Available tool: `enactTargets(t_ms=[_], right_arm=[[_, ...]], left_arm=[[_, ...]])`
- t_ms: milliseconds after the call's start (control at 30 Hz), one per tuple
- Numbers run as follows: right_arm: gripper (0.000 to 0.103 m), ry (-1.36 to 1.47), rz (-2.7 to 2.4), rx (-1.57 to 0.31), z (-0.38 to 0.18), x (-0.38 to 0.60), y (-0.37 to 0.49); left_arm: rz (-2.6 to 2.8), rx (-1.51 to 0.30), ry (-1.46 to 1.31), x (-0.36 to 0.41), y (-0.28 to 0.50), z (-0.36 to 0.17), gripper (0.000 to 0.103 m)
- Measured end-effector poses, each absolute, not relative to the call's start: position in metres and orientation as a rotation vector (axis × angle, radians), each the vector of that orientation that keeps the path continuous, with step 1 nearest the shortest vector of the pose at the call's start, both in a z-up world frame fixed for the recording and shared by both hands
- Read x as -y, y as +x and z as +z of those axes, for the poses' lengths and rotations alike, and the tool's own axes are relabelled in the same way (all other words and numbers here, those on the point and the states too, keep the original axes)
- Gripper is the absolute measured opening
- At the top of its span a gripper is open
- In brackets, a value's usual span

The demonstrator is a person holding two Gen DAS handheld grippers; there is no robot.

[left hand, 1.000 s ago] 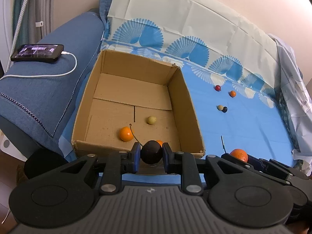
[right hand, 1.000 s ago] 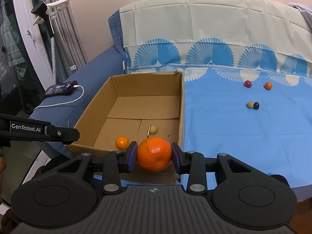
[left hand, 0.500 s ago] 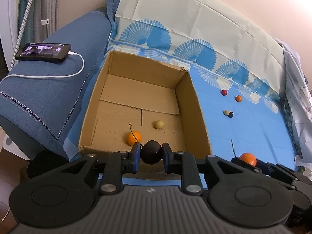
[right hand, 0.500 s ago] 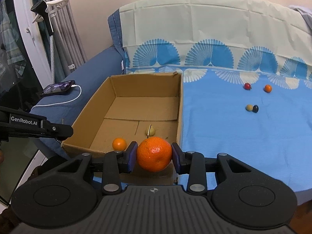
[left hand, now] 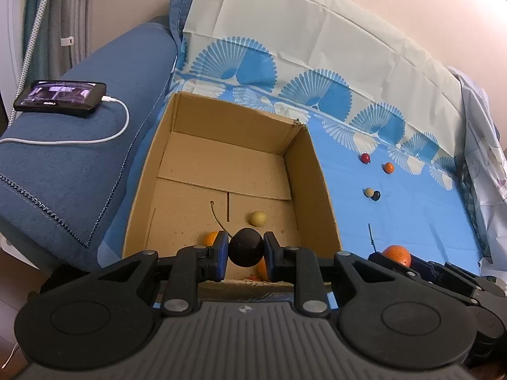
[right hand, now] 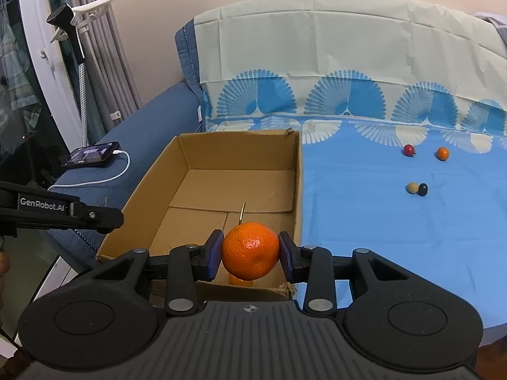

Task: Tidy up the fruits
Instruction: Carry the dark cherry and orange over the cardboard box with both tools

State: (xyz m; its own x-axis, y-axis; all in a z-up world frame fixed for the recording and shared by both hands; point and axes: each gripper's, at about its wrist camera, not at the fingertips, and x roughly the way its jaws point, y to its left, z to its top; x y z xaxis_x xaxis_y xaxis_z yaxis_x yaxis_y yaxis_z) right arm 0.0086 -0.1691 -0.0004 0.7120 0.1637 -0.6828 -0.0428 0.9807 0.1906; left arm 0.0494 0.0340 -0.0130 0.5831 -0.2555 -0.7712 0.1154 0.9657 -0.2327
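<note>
My left gripper [left hand: 245, 251] is shut on a dark round fruit [left hand: 245, 252] over the near edge of the open cardboard box [left hand: 301, 171]. In the box lie a pale yellow fruit [left hand: 257, 218] and small orange fruits [left hand: 210, 238], partly hidden by my fingers. My right gripper [right hand: 250, 255] is shut on a large orange [right hand: 250, 251] above the box's near right corner [right hand: 286, 286]; it also shows in the left wrist view [left hand: 396, 255]. On the blue sheet lie a red fruit [right hand: 408, 150], an orange fruit [right hand: 442, 153], a beige fruit [right hand: 412, 187] and a dark fruit [right hand: 422, 189].
A phone [left hand: 60, 98] on a white charging cable [left hand: 95, 141] lies on the blue sofa arm left of the box. A patterned cloth [right hand: 317, 72] covers the sofa back. A stand with a white clamp [right hand: 76, 15] is at the far left.
Both grippers have moved forward over the box's near edge, the box now closer and larger. Each still holds its fruit.
</note>
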Motion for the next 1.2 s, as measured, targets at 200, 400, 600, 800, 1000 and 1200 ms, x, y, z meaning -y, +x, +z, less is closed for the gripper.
enactTargets(t_ms=[200,400,600,800,1000,1200], right_arm=[[0.039,0.154,0.132,-0.793,-0.011,0.162,0.026],[0.039,0.138,0.138,-0.824,-0.027,0.155,0.046],[0.039,0.124,0.141,-0.864,-0.046,0.152,0.064],[0.039,0.114,0.146,-0.903,-0.064,0.148,0.079],[0.039,0.106,0.15,-0.937,-0.079,0.146,0.09],[0.039,0.085,0.157,-0.966,-0.092,0.143,0.098]], left_arm=[[-0.212,-0.955,-0.157,-0.032,0.065,-0.026,0.026],[-0.198,-0.988,-0.134,-0.03,0.085,-0.044,0.026],[-0.192,-1.029,-0.108,-0.027,0.103,-0.066,0.026],[-0.19,-1.068,-0.079,-0.022,0.117,-0.087,0.026],[-0.176,-1.097,-0.063,-0.021,0.13,-0.104,0.026],[-0.164,-1.125,-0.047,-0.021,0.136,-0.117,0.026]])
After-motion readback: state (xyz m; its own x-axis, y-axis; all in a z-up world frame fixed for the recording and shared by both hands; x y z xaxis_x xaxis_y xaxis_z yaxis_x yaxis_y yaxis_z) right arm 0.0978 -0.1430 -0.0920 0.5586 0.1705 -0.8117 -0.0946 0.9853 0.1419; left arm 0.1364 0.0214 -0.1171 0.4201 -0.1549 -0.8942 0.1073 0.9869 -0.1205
